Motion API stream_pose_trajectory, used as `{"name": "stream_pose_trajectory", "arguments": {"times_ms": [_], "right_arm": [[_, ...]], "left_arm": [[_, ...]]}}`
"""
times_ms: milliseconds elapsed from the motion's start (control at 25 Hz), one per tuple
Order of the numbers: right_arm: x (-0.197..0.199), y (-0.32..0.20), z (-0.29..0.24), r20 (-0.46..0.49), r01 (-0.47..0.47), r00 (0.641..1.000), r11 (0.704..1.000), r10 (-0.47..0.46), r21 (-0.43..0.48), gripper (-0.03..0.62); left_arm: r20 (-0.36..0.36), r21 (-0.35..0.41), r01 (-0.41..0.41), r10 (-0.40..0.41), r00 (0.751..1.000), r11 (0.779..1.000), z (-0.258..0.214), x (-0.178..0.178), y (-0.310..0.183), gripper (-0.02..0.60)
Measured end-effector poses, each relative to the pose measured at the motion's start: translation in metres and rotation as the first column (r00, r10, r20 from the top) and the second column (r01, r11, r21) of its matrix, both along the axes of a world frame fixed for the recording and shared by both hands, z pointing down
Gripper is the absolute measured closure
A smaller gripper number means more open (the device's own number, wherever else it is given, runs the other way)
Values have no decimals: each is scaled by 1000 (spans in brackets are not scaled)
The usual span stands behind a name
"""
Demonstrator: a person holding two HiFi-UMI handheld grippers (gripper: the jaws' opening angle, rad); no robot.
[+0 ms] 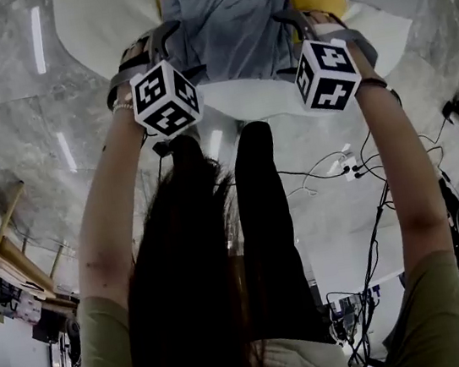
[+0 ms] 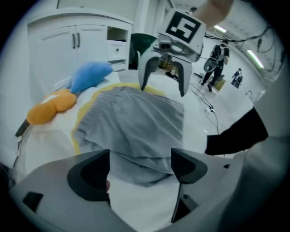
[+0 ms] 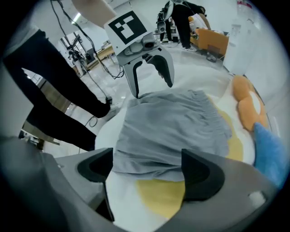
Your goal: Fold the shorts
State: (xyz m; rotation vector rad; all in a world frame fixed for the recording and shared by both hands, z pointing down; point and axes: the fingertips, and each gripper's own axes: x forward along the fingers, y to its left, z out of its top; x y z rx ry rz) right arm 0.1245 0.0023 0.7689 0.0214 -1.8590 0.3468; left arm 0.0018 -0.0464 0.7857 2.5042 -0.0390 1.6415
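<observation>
Grey shorts [image 1: 227,25] lie flat on a white surface [image 1: 261,98], partly over a yellow patch [image 3: 163,195], with their gathered waistband turned away from the person. The left hand-held gripper [image 2: 140,170] and the right hand-held gripper [image 3: 147,170] stand at the two near corners of the garment, pointing steeply down and facing one another. Both have their jaws spread wide. The near edge of the cloth shows between each pair of jaws, but neither pad presses on it and nothing is held.

Risks, as judged from this layout:
- **Partial grip.** The near edge looks doubled, so a closing jaw may catch only the top layer and pull the fold apart.
- **Uneven lift.** If one side grips deeper than the other, the next fold would likely skew.
- **Slipping off.** The shorts lie near the person's side of the surface, so a drag towards the body could draw the cloth over the rim.
- **Collision.** The hand-held grippers face each other across a narrow garment, and bringing them together could make them knock.

Room: bare white surface lies to both sides of the shorts. Beyond the waistband an orange soft item [image 2: 50,106] and a blue soft item [image 2: 90,74] limit travel on the far side. Cables [image 1: 330,168] trail on the floor below the rim.
</observation>
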Motion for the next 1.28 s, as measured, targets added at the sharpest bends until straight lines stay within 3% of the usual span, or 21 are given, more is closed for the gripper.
{"name": "stream_pose_trajectory", "arguments": {"times_ms": [120,200,280,520,800,920,1080,1280], "right_arm": [[-11,69,5,15,90,996,989,-89,-116,129],[-19,99,9,24,133,991,977,-130,-168,129],[-23,113,13,19,138,990,972,-136,-189,129],[2,134,28,-61,96,992,965,-114,-245,129],[10,136,34,-89,60,992,963,-86,-262,130],[-4,131,24,-38,-22,999,962,12,-274,130],[-20,100,7,52,-133,988,968,147,-211,130],[-9,50,15,27,-142,989,986,145,-89,129]], "left_arm": [[-6,-33,-195,195,981,980,10,-4,82,176],[-20,-87,-316,315,949,945,31,-13,139,176],[-16,-166,-364,367,930,916,45,-23,173,176],[119,-221,-215,245,962,951,47,-41,146,176],[154,-247,-165,207,966,955,45,-54,137,176],[103,-221,-147,173,980,964,30,-39,135,176],[-23,-102,-140,138,990,985,7,-2,109,176],[-12,-23,-114,114,993,993,20,34,49,176]]}}
